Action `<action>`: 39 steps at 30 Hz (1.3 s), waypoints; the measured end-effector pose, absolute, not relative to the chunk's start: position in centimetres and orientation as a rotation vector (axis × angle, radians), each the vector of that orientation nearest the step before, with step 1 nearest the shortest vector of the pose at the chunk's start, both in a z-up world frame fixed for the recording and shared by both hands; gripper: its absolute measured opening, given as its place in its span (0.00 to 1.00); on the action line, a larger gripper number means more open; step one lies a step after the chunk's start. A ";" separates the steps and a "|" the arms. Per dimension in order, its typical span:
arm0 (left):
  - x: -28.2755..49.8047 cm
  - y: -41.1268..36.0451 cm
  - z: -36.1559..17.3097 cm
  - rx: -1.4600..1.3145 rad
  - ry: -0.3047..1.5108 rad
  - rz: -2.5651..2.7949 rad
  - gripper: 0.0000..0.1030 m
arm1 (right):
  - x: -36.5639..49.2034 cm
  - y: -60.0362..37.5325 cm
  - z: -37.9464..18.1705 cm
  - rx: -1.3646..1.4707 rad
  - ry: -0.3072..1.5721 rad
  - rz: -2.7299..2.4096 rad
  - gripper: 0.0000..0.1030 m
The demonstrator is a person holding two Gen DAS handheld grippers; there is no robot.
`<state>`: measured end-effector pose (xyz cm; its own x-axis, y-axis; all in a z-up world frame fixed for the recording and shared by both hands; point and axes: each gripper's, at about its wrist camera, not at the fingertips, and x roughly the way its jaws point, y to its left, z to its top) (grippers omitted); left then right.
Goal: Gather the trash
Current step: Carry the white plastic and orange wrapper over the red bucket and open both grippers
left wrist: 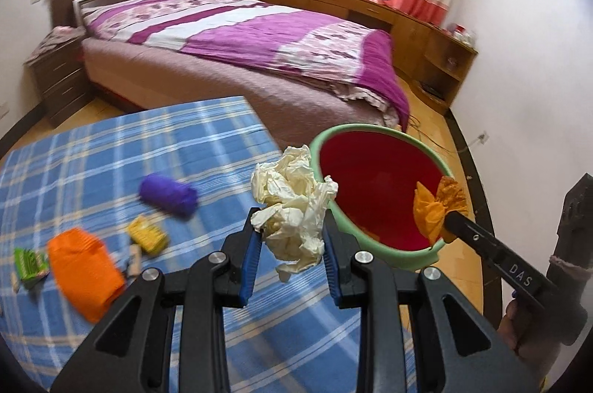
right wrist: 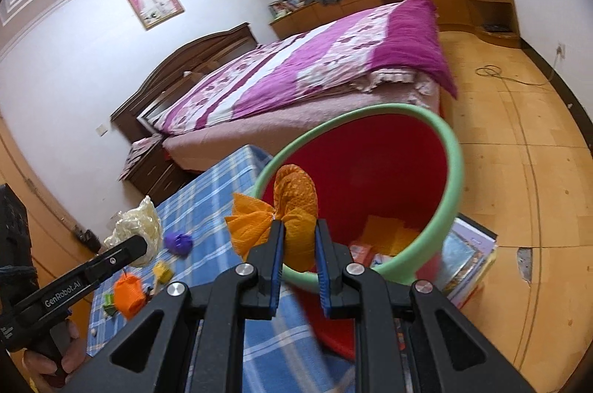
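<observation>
The left gripper [left wrist: 292,233] has its jaws clamped on a crumpled white paper [left wrist: 292,204], held up beside the rim of the red bin [left wrist: 370,185]. The right gripper [right wrist: 299,246] has its jaws squeezed on an orange paper [right wrist: 292,211] just over the bin's rim. More trash lies on the blue checked counter [left wrist: 111,152]: a purple wad [left wrist: 168,194], an orange wad [left wrist: 85,270] and a green pack [left wrist: 31,263].

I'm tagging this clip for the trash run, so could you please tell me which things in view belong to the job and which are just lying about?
Part of the job:
- left gripper holding white crumpled paper
- right gripper holding orange crumpled paper
- bin
- purple wad, orange wad, yellow scrap, green wrapper on the checked cloth

Just lying about:
- bed
- books
- cable
</observation>
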<state>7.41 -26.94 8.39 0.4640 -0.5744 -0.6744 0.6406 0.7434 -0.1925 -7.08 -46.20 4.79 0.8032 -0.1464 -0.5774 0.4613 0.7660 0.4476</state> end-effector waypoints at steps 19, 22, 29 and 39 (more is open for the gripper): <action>7.9 -36.4 5.4 0.210 0.811 -0.876 0.32 | -8.0 -50.6 2.3 0.634 0.549 -0.485 0.20; 7.9 -37.1 5.1 0.228 0.808 -0.868 0.40 | -8.1 -51.0 1.9 0.646 0.550 -0.488 0.22; 7.9 -37.6 4.4 0.233 0.815 -0.880 0.43 | -7.9 -51.1 1.4 0.665 0.551 -0.476 0.24; 7.9 -36.6 5.3 0.191 0.799 -0.874 0.49 | -8.2 -50.9 2.0 0.666 0.528 -0.471 0.33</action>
<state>7.88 -36.61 5.27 0.3785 -0.6117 -0.6946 0.7466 0.6453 -0.1615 -8.18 -50.87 1.99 0.7688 -0.2383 -0.5934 0.5628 0.6927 0.4510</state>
